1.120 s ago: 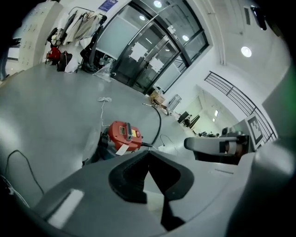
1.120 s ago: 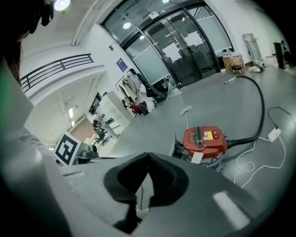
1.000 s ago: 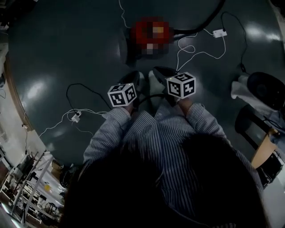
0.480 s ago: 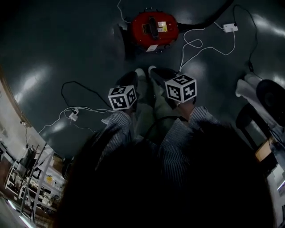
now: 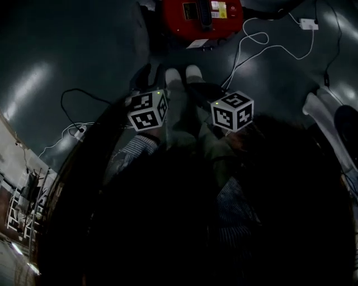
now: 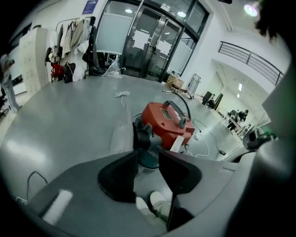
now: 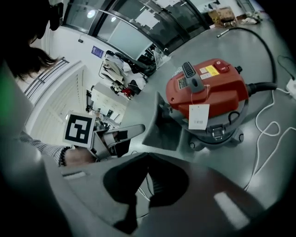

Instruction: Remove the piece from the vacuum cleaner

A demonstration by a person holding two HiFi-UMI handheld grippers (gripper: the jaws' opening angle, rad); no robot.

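Observation:
The red canister vacuum cleaner (image 5: 202, 17) stands on the dark floor at the top of the head view, just beyond the person's white shoes (image 5: 174, 78). A grey wedge-shaped piece (image 7: 162, 125) sticks out of its front; it shows pale beside the red body (image 6: 166, 121) in the left gripper view. My left gripper (image 6: 148, 157) is held short of the vacuum, its jaws opening with nothing between them. My right gripper (image 7: 148, 156) hangs beside it, jaws shut and empty. Both marker cubes (image 5: 147, 110) (image 5: 232, 110) sit side by side above the shoes.
A black hose (image 7: 263, 46) runs from the vacuum's back. White cables (image 5: 263, 47) with a small adapter (image 5: 309, 24) lie to its right, a black cable (image 5: 84, 98) to the left. A white tag (image 7: 199, 115) hangs on the vacuum. Dark furniture (image 5: 347, 123) stands at the right.
The vacuum has slid to the top of the head view and looks larger, as the person has leaned toward it. Both cubes stay side by side, the left one a little higher.

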